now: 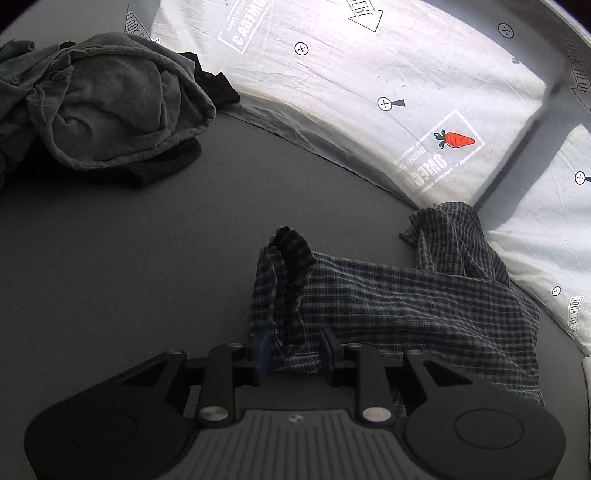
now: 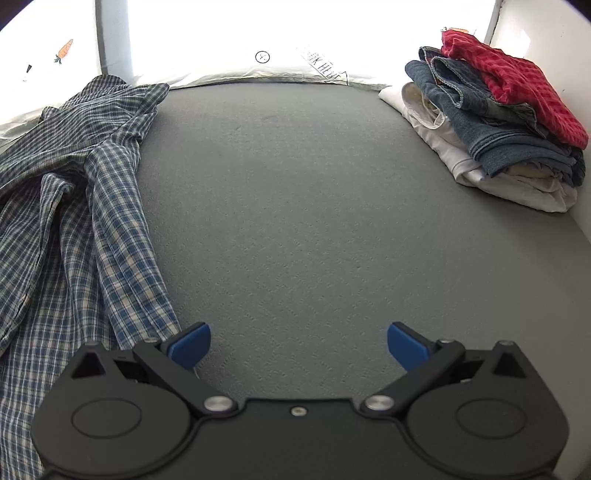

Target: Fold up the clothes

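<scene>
Lower centre of the left wrist view: left gripper (image 1: pixel 293 356) has a bunched fold of the blue-and-white plaid shirt (image 1: pixel 406 302) sitting between its fingers. Jaws stand narrow, with cloth filling the gap; whether the pads actually press on it, can't tell. One twist of the shirt stands up just above the fingers; the rest spreads to the right across the grey mattress (image 1: pixel 147 258), its far corner reaching the printed white sheet (image 1: pixel 351 81) at right. Upper left of that frame: loose heap of grey and dark clothes (image 1: pixel 110 107), well apart from the shirt.

Right wrist view: right gripper (image 2: pixel 297 345) has its jaws spread wide, nothing between them, over bare mattress (image 2: pixel 295 203). Same plaid shirt (image 2: pixel 74 206) runs down the left side of the frame; its edge lies just beside the left blue fingertip (image 2: pixel 190 343). Upper right: folded stack (image 2: pixel 498 122), red checked piece on top, blue denim under it, white at the bottom, near a white wall (image 2: pixel 535 33).
</scene>
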Demonstrator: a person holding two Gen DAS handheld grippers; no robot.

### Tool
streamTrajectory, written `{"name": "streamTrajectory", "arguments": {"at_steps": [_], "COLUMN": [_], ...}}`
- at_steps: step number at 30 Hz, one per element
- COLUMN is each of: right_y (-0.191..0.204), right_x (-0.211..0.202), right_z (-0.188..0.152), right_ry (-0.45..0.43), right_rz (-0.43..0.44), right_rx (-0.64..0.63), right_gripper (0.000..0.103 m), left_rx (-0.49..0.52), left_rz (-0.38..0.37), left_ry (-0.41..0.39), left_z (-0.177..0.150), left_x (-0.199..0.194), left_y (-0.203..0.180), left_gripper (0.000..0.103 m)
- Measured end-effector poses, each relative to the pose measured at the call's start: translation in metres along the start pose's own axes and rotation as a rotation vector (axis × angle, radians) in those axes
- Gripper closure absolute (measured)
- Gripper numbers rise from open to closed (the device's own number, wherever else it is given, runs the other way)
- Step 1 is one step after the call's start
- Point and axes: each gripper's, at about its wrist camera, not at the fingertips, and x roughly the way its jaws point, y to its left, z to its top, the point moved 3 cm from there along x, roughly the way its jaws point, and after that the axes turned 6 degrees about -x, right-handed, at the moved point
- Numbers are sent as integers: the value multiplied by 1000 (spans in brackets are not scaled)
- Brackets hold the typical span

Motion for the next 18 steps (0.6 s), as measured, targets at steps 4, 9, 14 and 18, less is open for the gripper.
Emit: {"name": "streamTrajectory", "arguments": {"at_steps": [4,9,14,18], "right_y": [-4,-1,6,7], "right_x": [-23,-41,-46,-43], "right_z": [1,-4,-23,-39], "right_ry": [-87,-138,-114,-70], "right_rz": [40,201,291,324], "right_rx": [12,-13,-72,-82], "right_gripper": [1,29,42,48], "left_rx": [125,279,396,386], "left_rz": [-31,-85,-35,10], "left_ry": [32,116,201,242], "left_z": [-42,-110,-159,-174], "left_x": [-23,-47,-59,-65], "left_y": [-23,-50,-50,-34], "left_gripper": [63,63,63,61]}}
